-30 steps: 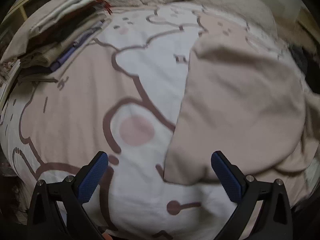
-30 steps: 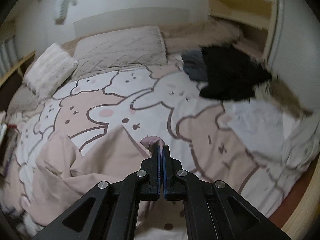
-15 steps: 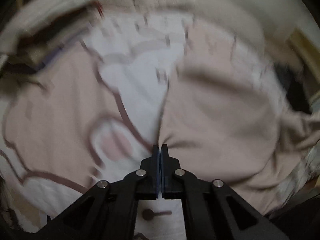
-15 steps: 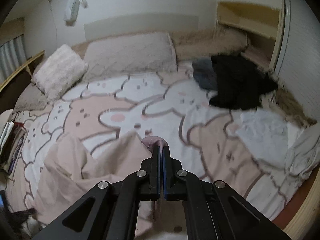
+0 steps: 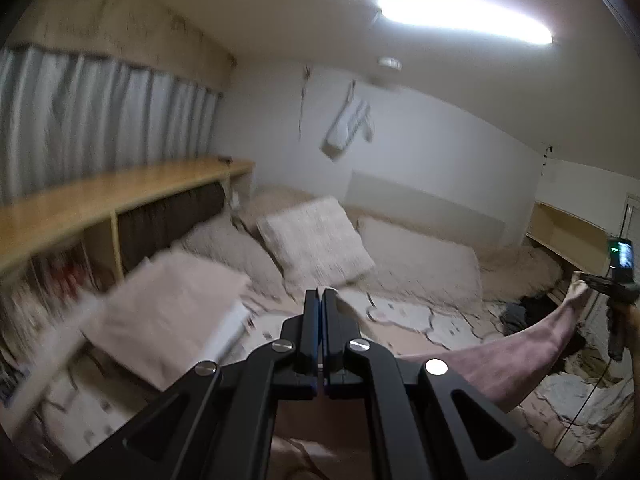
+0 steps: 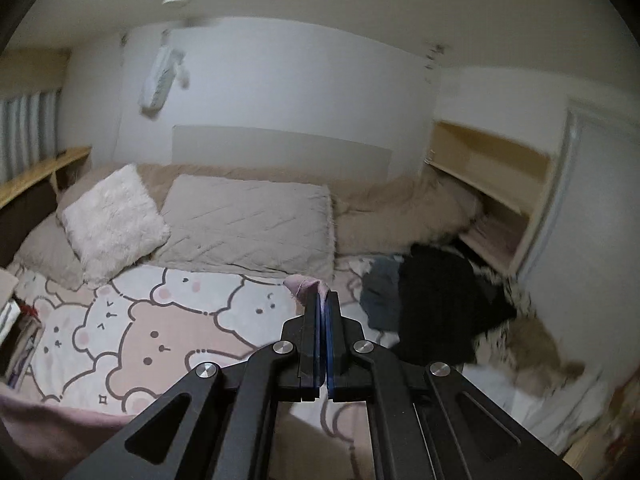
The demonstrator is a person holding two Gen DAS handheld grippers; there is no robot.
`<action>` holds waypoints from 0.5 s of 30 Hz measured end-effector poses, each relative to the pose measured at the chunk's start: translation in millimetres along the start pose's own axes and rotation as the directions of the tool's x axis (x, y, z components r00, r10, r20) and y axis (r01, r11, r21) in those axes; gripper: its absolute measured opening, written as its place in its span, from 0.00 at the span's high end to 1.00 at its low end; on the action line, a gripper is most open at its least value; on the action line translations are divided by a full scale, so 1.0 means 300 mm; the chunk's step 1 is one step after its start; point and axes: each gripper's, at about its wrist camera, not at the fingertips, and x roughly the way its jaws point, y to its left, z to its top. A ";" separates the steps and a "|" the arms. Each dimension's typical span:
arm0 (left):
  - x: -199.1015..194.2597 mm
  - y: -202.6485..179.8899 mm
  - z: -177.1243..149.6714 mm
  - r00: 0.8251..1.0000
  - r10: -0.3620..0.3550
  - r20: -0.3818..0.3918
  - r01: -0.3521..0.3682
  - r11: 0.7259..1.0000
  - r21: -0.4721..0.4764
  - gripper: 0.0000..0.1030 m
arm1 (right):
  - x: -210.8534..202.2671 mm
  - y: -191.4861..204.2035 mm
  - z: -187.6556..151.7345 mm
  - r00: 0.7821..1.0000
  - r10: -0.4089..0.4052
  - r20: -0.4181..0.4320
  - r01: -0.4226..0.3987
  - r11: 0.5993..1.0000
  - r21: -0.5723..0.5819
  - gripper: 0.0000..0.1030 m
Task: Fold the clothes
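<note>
Left wrist view. Left gripper (image 5: 321,300): black fingers with blue pads, jaws pressed together on an edge of the pink garment (image 5: 520,354); a small tuft of cloth shows just right of the tips. The garment stretches as a taut band from beneath this gripper toward the right edge of the view, where its far corner is held at the right gripper (image 5: 588,280), seen from the side with a lit green display above it. Folded pile of clothes (image 5: 168,312): blurred, pale top layer, at left on the bed. Bed cover (image 5: 420,316): pale with pink outlined shapes, lying below the raised garment. Fluffy white cushion (image 5: 316,240) leaning against beige pillows at the head of the bed. Wooden shelf (image 5: 120,188) along the left, grey curtains (image 5: 100,112) above it. Ceiling lamp (image 5: 464,16) lit.

Right wrist view. Right gripper (image 6: 322,300): jaws closed on a corner of the pink garment (image 6: 304,286), which bunches above and left of the tips; more of it shows at lower left. Bear-pattern bed cover (image 6: 160,320) below. White cushion (image 6: 114,220) and grey quilted pillow (image 6: 248,224) behind. Black garment (image 6: 444,300) heaped at right, a grey-blue piece (image 6: 378,296) just beside it. Wooden cubby (image 6: 492,176) in the right corner.
</note>
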 end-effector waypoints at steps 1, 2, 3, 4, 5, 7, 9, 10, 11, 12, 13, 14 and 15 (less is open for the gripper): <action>-0.011 0.013 0.023 1.000 0.023 0.020 -0.023 1.000 0.016 0.98 | 0.025 0.052 0.034 1.000 -0.001 -0.008 0.000 0.999 -0.035 0.99; -0.022 0.025 0.046 0.998 0.046 0.041 -0.048 0.998 0.031 0.98 | 0.054 0.124 0.064 1.000 0.000 -0.014 -0.001 0.997 -0.080 0.99; -0.033 0.038 0.069 0.996 0.069 0.062 -0.072 0.996 0.047 0.98 | 0.077 0.192 0.084 1.000 0.006 -0.015 -0.008 0.993 -0.115 0.99; -0.056 0.052 0.098 0.992 0.096 0.082 -0.101 0.993 0.056 0.98 | 0.100 0.273 0.108 1.000 0.023 -0.016 -0.026 0.989 -0.143 0.99; -0.081 0.067 0.128 0.987 0.123 0.102 -0.130 0.989 0.064 0.98 | 0.123 0.356 0.132 0.999 0.043 -0.018 -0.045 0.984 -0.170 0.99; -0.115 0.091 0.170 0.972 0.187 0.141 -0.199 0.977 0.078 0.98 | 0.142 0.514 0.184 0.996 0.089 0.014 -0.084 0.976 -0.199 0.99; -0.158 0.114 0.206 0.953 0.245 0.178 -0.264 0.960 0.089 0.98 | 0.130 0.604 0.257 0.988 0.143 0.057 -0.130 0.974 -0.184 0.99; -0.189 0.121 0.228 0.942 0.271 0.200 -0.294 0.951 0.100 0.98 | 0.123 0.645 0.294 0.982 0.170 0.079 -0.154 0.972 -0.176 0.99; -0.219 0.127 0.250 0.929 0.295 0.222 -0.324 0.940 0.109 0.98 | 0.117 0.686 0.330 0.976 0.196 0.100 -0.177 0.970 -0.168 0.99; -0.253 0.124 0.264 0.918 0.314 0.241 -0.351 0.928 0.125 0.98 | 0.110 0.727 0.367 0.968 0.221 0.122 -0.200 0.966 -0.161 0.99; -0.287 0.121 0.279 0.906 0.333 0.261 -0.377 0.916 0.140 0.98 | 0.103 0.739 0.406 0.961 0.235 0.146 -0.214 0.966 -0.147 0.99; -0.311 0.117 0.282 0.906 0.331 0.263 -0.377 0.914 0.148 0.98 | 0.096 0.747 0.445 0.954 0.246 0.171 -0.226 0.965 -0.131 0.99; -0.335 0.113 0.285 0.907 0.329 0.264 -0.377 0.913 0.156 0.98 | 0.095 0.743 0.474 0.949 0.256 0.187 -0.236 0.964 -0.121 0.99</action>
